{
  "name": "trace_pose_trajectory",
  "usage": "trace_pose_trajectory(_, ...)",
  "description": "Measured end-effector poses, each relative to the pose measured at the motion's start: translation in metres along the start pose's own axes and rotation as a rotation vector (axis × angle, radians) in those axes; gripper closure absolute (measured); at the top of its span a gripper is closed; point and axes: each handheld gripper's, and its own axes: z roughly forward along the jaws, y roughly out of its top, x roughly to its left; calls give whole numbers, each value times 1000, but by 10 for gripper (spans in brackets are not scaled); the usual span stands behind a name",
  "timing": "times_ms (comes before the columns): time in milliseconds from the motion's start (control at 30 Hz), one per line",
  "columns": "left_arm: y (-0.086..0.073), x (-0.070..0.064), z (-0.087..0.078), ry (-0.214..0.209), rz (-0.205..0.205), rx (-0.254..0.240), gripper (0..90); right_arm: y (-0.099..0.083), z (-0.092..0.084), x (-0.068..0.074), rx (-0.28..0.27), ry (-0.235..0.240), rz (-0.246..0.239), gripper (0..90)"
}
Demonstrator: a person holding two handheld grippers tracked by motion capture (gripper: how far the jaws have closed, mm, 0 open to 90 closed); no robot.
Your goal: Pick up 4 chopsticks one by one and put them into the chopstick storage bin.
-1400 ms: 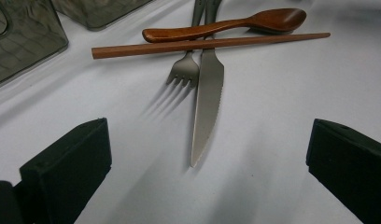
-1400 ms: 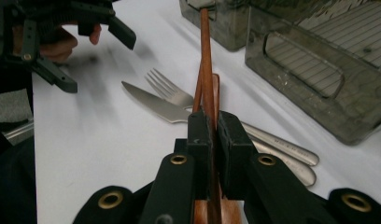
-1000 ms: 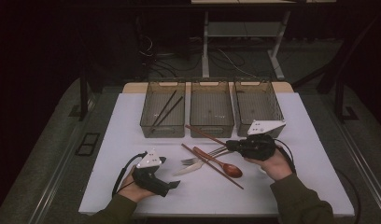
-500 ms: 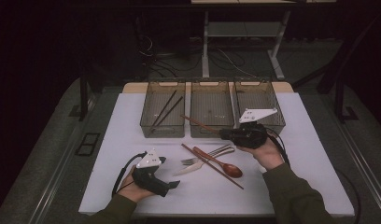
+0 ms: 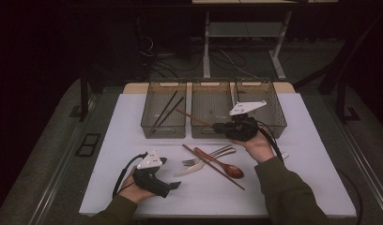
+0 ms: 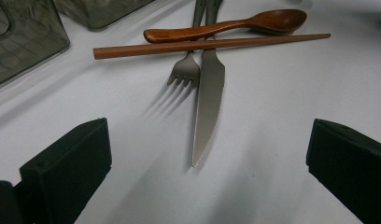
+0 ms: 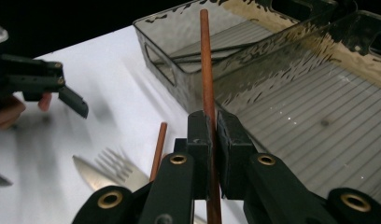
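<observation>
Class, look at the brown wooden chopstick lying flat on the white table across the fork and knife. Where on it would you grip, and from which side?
Probably the free end of the chopstick nearest the person, past the wooden spoon: only bare table lies beside it. Come from above, jaws astride the thin shaft, since it lies flat and its middle crosses the fork and knife.

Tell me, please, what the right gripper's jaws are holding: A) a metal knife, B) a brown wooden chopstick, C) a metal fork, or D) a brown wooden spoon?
B: in the right gripper view, the right gripper has its jaws shut on the brown wooden chopstick.
</observation>
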Motion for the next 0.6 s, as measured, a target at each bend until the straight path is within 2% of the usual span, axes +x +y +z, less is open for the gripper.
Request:
trace_pose_trajectory(267,0,0,0,0,-5,0,0,21,15,-2,12,-20,-7,843)
trace_pose_trajectory(600,0,-1,0,-3,-6,-8,0,46,41,-6,18,-37,18,843)
